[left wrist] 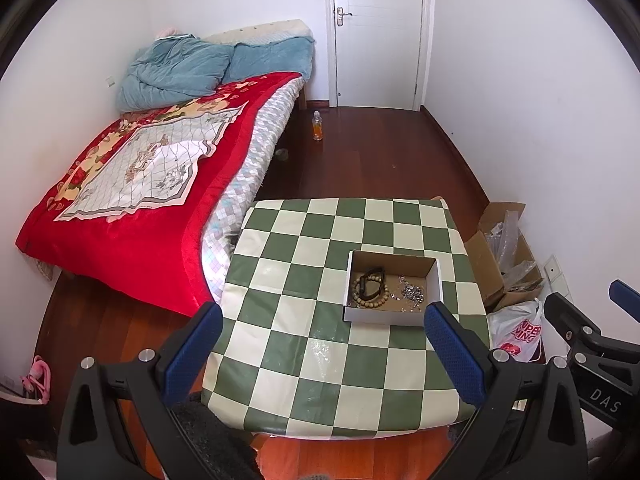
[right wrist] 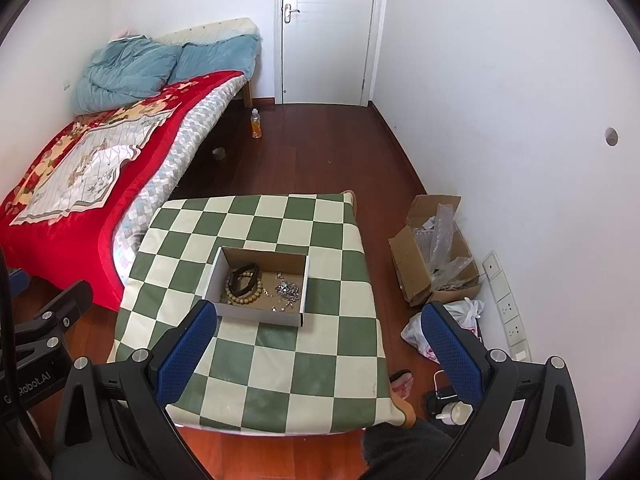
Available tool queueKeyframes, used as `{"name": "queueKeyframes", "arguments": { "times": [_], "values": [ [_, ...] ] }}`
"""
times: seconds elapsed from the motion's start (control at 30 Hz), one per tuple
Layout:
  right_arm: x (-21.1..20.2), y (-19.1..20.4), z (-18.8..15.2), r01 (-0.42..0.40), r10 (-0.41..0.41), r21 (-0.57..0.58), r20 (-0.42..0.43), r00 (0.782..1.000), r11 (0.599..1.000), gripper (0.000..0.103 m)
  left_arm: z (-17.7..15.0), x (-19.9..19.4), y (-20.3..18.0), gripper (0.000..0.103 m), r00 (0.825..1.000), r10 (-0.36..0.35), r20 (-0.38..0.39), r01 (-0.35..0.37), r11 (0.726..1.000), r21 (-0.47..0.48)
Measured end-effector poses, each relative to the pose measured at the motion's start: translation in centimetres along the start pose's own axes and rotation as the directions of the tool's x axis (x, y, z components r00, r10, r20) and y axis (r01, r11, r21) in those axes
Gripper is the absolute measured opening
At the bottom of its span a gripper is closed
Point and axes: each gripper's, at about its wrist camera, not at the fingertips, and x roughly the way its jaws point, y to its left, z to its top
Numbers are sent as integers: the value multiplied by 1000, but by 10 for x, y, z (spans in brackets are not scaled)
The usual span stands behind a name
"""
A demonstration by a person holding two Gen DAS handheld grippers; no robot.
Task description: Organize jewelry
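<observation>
A shallow cardboard box (left wrist: 386, 317) (right wrist: 256, 315) sits on a green-and-cream checkered table (left wrist: 304, 360) (right wrist: 280, 368). Inside lie a wooden bead bracelet (left wrist: 370, 296) (right wrist: 246, 292), a dark band (left wrist: 370, 276) (right wrist: 244, 274) and a silver chain (left wrist: 412, 292) (right wrist: 287, 290). My left gripper (left wrist: 322, 356) is open and empty, held above the table's near side, short of the box. My right gripper (right wrist: 320, 356) is open and empty, above the table's near right part. The right gripper also shows at the right edge of the left wrist view (left wrist: 588, 320).
A bed with a red blanket (left wrist: 132, 184) (right wrist: 80, 168) stands left of the table. An open carton (left wrist: 504, 264) (right wrist: 436, 256) and a plastic bag (left wrist: 520, 332) (right wrist: 460, 316) lie on the floor at the right wall. A bottle (left wrist: 317, 126) (right wrist: 256, 123) stands near the door.
</observation>
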Motion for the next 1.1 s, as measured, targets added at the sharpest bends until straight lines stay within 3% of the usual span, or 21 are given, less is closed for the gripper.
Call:
{"name": "queueKeyframes", "arguments": {
  "times": [1.1],
  "values": [
    [-8,-2,5,6,-6,18,22,1000,1000,103,3,-4,0,103,1000,7,10,-7,1000,-5]
  ]
}}
